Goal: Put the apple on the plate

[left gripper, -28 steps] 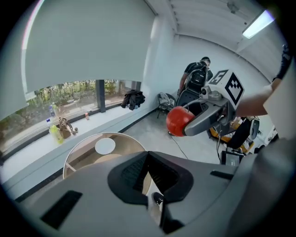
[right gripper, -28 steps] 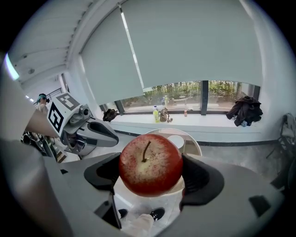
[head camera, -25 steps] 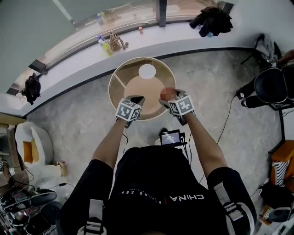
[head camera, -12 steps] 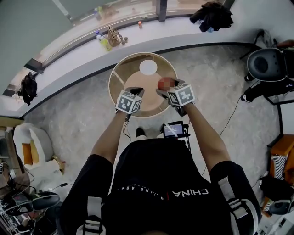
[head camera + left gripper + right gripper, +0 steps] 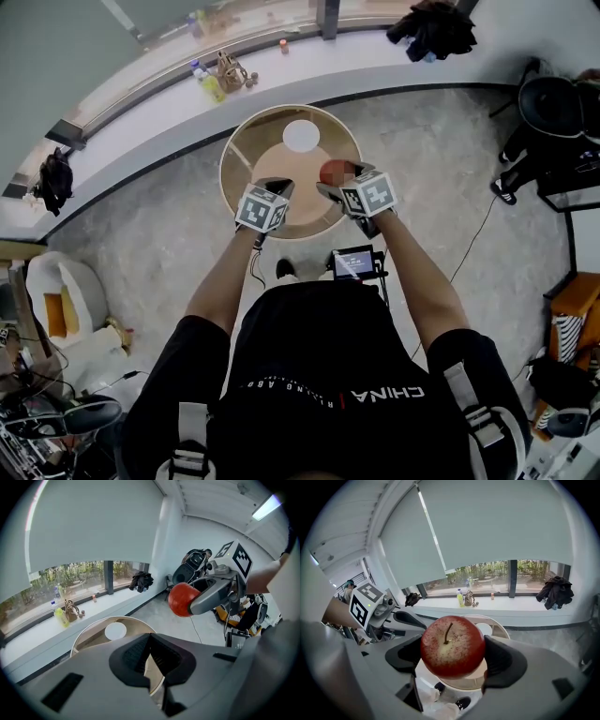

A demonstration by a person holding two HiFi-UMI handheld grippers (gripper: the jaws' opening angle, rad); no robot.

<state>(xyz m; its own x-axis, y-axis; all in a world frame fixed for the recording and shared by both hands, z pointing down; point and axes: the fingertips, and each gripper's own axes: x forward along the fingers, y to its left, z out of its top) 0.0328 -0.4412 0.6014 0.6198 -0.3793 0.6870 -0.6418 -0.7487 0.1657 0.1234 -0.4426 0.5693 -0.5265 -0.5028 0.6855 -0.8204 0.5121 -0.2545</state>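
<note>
Within right gripper (image 5: pixel 453 656), apple (image 5: pixel 452 644), stem camera-ward.

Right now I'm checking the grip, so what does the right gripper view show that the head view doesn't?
Only the right gripper view: the apple stem-up, squeezed between the right tool's pads. Only the head view: the person's black shirt and a small screen. Both: apple, white plate, round table, left tool.

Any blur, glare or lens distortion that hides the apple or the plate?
Head view: sharp, evenly lit, edges bowed by the wide lens; apple small. Right gripper view: fisheye, dark corners, apple crisp, window not blown out. Left gripper view: same fisheye, plate clear.
</note>
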